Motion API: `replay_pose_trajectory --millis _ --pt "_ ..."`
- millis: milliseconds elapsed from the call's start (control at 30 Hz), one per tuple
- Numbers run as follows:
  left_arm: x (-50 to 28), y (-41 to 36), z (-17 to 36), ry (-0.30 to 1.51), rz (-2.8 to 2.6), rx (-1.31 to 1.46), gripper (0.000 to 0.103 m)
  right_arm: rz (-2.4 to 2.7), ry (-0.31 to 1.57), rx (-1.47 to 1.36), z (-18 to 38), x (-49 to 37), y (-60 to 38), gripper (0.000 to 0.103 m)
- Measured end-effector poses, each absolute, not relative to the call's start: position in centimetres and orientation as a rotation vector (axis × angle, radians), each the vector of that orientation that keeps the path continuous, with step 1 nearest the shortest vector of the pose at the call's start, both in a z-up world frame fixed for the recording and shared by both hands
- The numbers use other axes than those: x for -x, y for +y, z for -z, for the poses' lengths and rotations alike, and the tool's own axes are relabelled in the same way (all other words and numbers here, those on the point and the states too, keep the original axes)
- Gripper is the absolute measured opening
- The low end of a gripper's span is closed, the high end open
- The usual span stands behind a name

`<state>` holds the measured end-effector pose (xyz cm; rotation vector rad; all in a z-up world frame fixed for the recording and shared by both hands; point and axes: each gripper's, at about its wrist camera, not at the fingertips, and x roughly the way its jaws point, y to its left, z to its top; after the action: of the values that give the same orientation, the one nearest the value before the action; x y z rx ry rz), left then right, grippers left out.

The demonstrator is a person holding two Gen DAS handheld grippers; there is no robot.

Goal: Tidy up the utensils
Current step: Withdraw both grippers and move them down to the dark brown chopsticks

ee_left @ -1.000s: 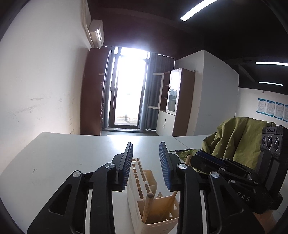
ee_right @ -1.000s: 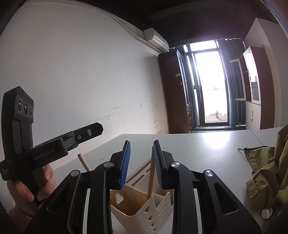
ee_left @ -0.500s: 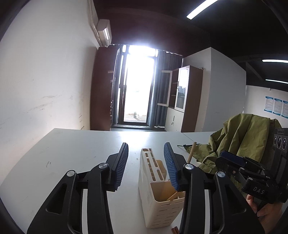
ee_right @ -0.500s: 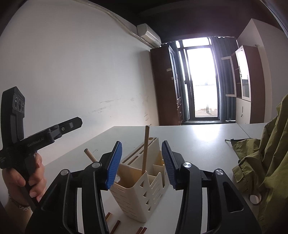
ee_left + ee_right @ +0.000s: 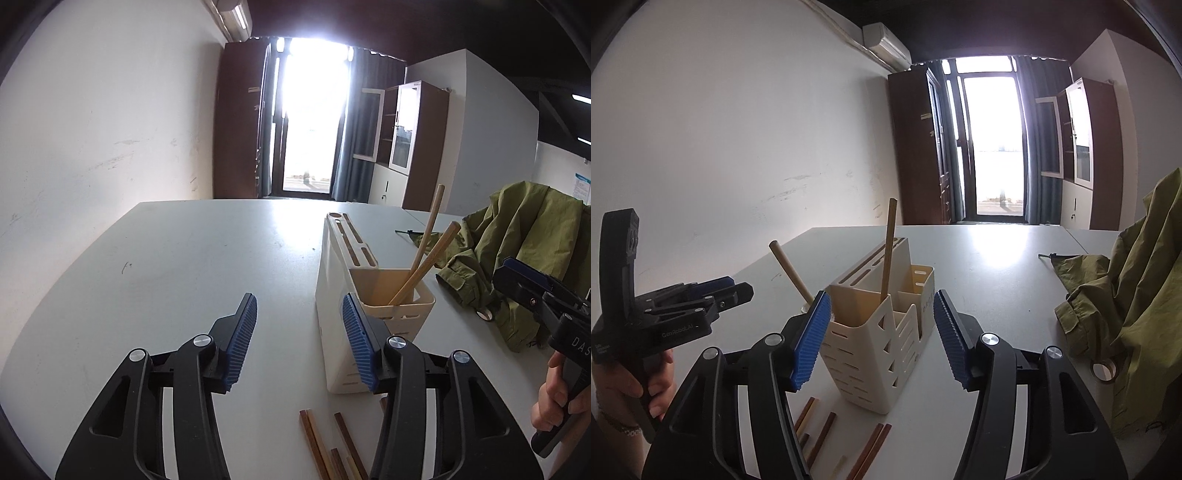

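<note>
Right-wrist view showed two wooden sticks (image 5: 889, 246) already standing in the cream holder (image 5: 882, 343) at twelve o'clock, more chopsticks (image 5: 870, 452) lying on the counter (image 5: 997, 280) at six, both grippers' jaws opening, empty.

White walls (image 5: 92, 129), bright glass door (image 5: 314, 122) (dark curtains), wooden cabinets (image 5: 912, 147).

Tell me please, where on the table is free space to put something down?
Bare table lies between the wall and the cream utensil holder, and beyond it toward the door. Crowded: loose chopsticks before the holder, green jacket on its other side.
</note>
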<state>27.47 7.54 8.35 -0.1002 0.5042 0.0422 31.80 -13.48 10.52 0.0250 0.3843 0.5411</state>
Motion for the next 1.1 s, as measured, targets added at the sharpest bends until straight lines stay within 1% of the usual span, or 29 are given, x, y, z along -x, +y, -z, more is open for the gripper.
replay_pose_trajectory --millis 233,433,633,800,1000,1100 --pt "-28.1 8.1 -5.1 0.624 -0.038 0.097 0.05 -0.505 0.478 0.008 -8.2 -32.1 -12.5 0.058" --pt "-29.2 9.4 -2.5 0.775 -0.057 0.112 0.05 -0.501 0.591 -0.012 -5.8 -33.2 -12.2 0.059" --pt "-30.5 10.2 0.0 0.898 -0.026 0.137 0.05 -0.45 0.686 0.04 -3.7 -33.7 -11.6 0.059" --pt "-31.0 11.2 1.6 0.953 -0.017 0.176 0.05 -0.441 0.779 0.058 -2.0 -34.4 -11.2 0.059" --pt "-31.9 10.5 3.1 1.017 0.013 0.158 0.045 -0.432 0.899 0.051 0.4 -35.4 -10.9 0.059" --pt "-32.1 10.4 3.6 1.034 0.006 0.159 0.044 -0.445 0.924 0.074 1.2 -35.4 -10.3 0.059"
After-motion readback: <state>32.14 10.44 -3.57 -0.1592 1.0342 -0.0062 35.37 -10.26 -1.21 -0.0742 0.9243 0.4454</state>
